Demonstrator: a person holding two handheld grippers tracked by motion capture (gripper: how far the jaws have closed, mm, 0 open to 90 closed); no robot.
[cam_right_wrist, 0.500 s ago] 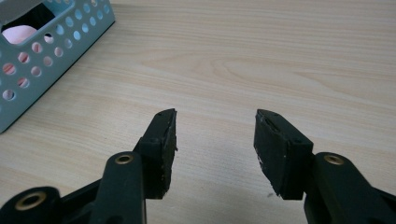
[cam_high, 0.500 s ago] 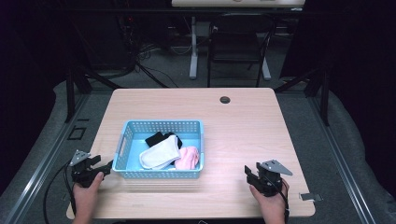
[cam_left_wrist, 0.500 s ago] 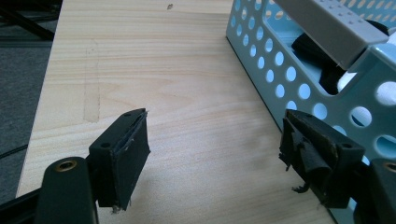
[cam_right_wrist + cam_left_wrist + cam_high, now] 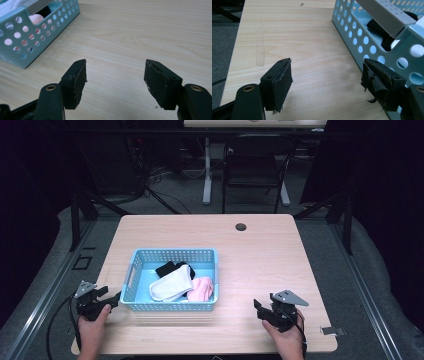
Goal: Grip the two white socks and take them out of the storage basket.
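Blue basket of socks between left tool and right tool, both agape

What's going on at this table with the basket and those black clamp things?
A person sits at a wooden table, holding a hand-held gripper in each hand. The left hand-held gripper rests open beside the blue basket, and the right hand-held gripper sits open on bare wood, apart from it. The basket holds a white sock, a pink sock and a black sock. Nothing is gripped.
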